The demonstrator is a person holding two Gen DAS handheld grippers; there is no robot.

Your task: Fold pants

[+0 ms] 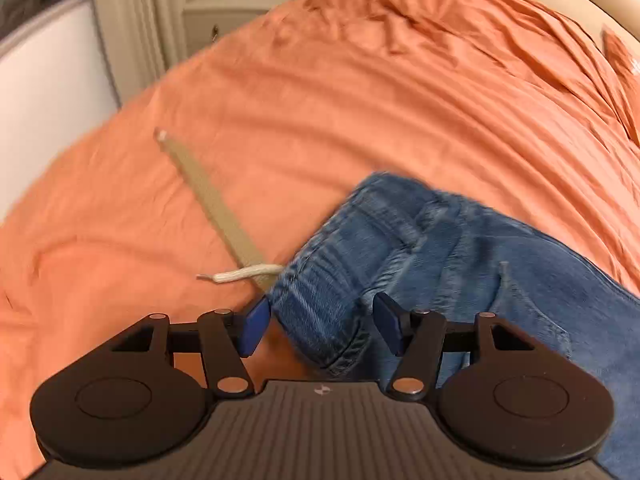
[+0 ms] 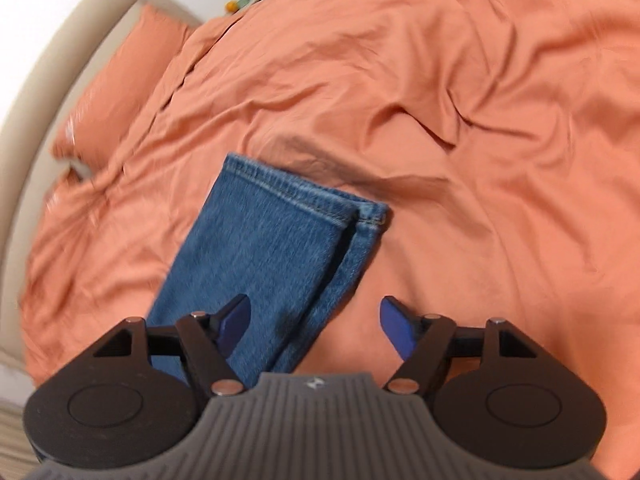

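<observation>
Nearest to the left wrist camera is the left gripper (image 1: pixel 322 326), with its two blue pads spread apart and nothing pinched between them. Just ahead of the pads lies the waistband end of the blue denim pants (image 1: pixel 420 264), bunched and a little rolled, so it passes under the gap without being pressed. To the left of this gripper a flat beige strap (image 1: pixel 208 200) and a white frayed cord (image 1: pixel 244 273) come out from the waistband and lie on the orange wrinkled bedsheet (image 1: pixel 360 100).

In the right wrist view, the right gripper (image 2: pixel 314 328) is also released, its pads wide and empty. The two leg hems (image 2: pixel 304 200) are ahead of it, stacked one over the other, with the lower leg showing along the right edge. The left pad hovers over the denim, the right pad over bare sheet.

I judge that the legs are already laid together and the crosswise fold is not yet done. Risks from here:
- the right gripper catches only the top leg, so the layers separate;
- a pad pinches the sheet together with the denim;
- the bunched waistband gives a crooked fold;
- the strap or cord is trapped inside.
</observation>
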